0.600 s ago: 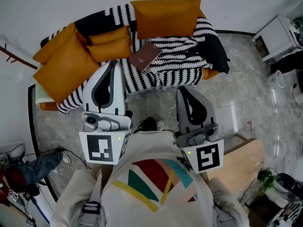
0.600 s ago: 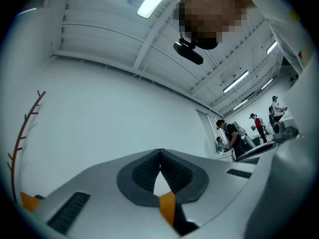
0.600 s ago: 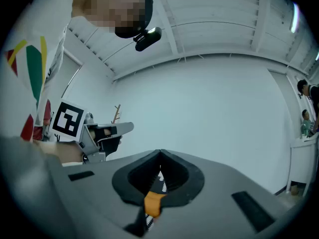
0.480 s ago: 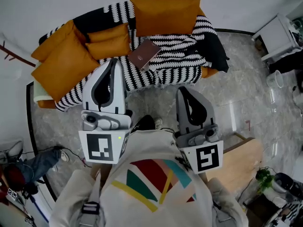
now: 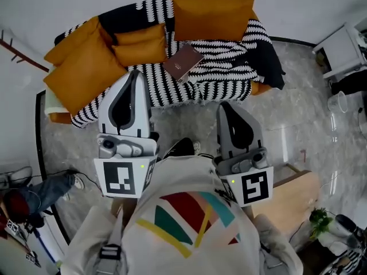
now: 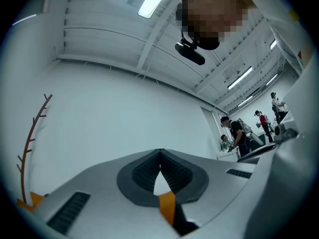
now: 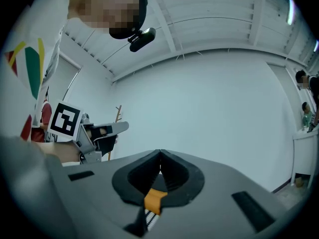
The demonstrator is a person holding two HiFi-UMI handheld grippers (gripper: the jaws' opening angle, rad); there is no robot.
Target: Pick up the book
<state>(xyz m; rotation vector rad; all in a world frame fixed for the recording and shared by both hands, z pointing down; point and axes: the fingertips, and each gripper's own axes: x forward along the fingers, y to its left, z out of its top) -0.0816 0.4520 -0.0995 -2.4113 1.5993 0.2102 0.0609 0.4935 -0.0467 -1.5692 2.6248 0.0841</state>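
The book (image 5: pixel 182 63) is thin and rectangular, with a plain dark reddish-brown cover (any print on it is too small to make out). It lies flat and turned at a slant, about midway along the seat of the sofa (image 5: pixel 259 88) and a little back from the sofa's front edge. It rests on a black-and-white striped blanket (image 5: pixel 226 62) that covers the seat. A small orange cushion (image 5: pixel 140 47) sits just beside its left corner, and a large orange cushion (image 5: pixel 212 16) leans at the sofa's back edge behind it.

The left claw (image 5: pixel 133 74) is clenched: its own view shows the two dark pads meeting at their tips with nothing between them. In the head view its tip lies over the sofa's front edge, left of the book and apart from it.

The right claw (image 5: pixel 225 105) is clenched and empty as well. It hangs over the grey marble floor (image 5: pixel 287 125) in front of the sofa, well apart from the book.
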